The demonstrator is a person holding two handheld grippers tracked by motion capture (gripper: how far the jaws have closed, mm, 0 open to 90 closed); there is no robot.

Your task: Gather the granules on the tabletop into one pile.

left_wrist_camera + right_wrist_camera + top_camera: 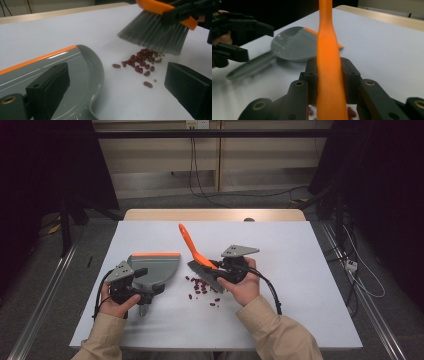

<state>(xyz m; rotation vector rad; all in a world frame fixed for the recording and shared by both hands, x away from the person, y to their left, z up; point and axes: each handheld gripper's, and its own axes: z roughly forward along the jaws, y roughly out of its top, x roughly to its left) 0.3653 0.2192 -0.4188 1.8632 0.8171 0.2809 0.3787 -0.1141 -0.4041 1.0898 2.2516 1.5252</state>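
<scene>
My right gripper (221, 268) is shut on the orange handle of a brush (329, 57), which rises between its pads. The grey bristles (153, 33) hover just over a small heap of dark red beans (141, 62) on the white table. To the left lies a grey dustpan (156, 266) with an orange front lip, its handle (144, 309) pointing toward the person. My left gripper (116, 75) stands open over the pan's rear, one jaw above the pan and the other above bare table near the beans. The beans (201, 288) lie between pan and brush.
The white table (300, 270) has free room at the right and back. Its wooden far edge (215, 215) meets a floor strewn with cables. Dark stands flank both sides. The person's sleeves come in from the bottom.
</scene>
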